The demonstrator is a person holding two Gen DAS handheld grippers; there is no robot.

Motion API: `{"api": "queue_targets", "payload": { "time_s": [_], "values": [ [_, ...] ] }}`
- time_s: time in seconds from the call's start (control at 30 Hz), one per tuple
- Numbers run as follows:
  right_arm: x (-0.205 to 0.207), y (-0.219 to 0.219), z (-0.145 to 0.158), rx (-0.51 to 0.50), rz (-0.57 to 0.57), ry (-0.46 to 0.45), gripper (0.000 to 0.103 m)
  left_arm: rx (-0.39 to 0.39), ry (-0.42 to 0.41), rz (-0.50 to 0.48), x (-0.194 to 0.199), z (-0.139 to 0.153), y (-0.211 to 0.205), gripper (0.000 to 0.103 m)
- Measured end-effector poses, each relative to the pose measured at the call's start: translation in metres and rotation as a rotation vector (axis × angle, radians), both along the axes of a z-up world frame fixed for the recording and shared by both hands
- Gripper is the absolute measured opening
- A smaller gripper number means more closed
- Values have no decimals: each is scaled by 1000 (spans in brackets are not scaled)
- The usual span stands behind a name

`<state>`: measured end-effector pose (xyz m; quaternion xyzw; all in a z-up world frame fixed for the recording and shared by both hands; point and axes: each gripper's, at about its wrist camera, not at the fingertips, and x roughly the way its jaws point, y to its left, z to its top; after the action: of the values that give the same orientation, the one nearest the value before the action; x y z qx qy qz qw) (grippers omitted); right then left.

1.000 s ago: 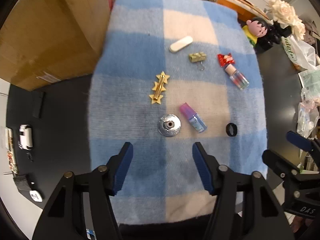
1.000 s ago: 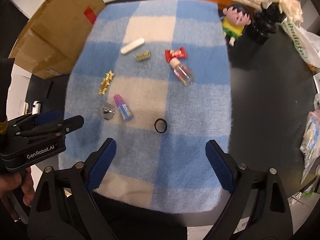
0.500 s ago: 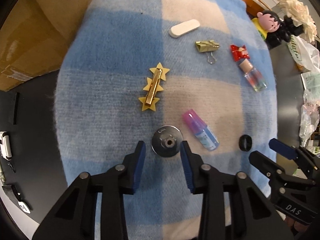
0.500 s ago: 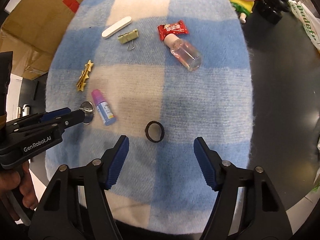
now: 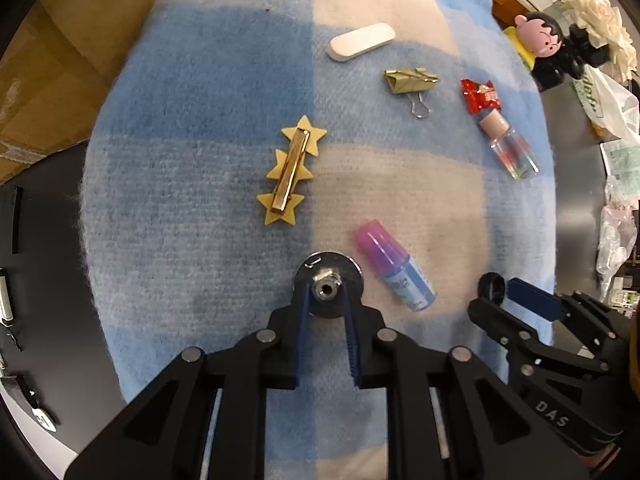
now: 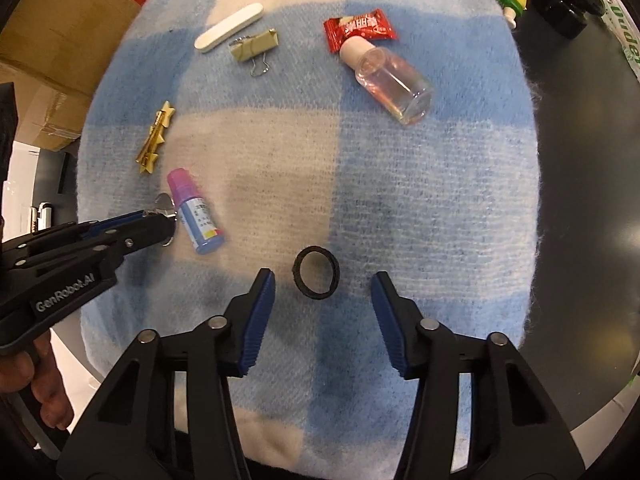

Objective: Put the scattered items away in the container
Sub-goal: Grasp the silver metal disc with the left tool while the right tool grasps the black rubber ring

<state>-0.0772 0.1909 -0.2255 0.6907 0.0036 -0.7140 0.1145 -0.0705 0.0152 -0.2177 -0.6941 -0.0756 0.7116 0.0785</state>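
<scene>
A blue-and-cream checked blanket [image 6: 420,200] covers a dark tabletop [image 6: 580,220], with cardboard boxes [image 5: 60,60] at its left edge and bare blanket to the right. The left gripper [image 5: 326,292] has closed on the hub of a metal disc [image 5: 329,280]. The right gripper [image 6: 322,286], jaws just narrowing but apart, seems to hover at a black ring [image 6: 316,267], untouched

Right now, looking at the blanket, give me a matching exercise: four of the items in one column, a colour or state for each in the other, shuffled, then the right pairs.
Items:
1. silver disc
2. black ring
3. star hair clip
4. dropper bottle

States:
A. pink cap
B. gold
C. lies free between the right gripper's open jaws
D. pinched at its hub by the left gripper

Pairs: 1-D, 2-C, 3-B, 4-A
</scene>
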Motion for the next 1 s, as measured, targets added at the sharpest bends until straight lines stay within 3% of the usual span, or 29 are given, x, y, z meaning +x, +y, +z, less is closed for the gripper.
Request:
{"api": "queue_targets", "payload": {
  "time_s": [0.2, 0.33, 1.0],
  "values": [
    [-2, 4, -7, -6, -12, -16, 38, 9, 4, 6, 1, 1, -1, 15],
    [-2, 11, -8, -28, -41, -24, 21, 17, 4, 12, 3, 4, -3, 15],
    [7, 8, 36, -28, -24, 50, 19, 33, 45, 26, 10, 41, -18, 15]
  ]
}}
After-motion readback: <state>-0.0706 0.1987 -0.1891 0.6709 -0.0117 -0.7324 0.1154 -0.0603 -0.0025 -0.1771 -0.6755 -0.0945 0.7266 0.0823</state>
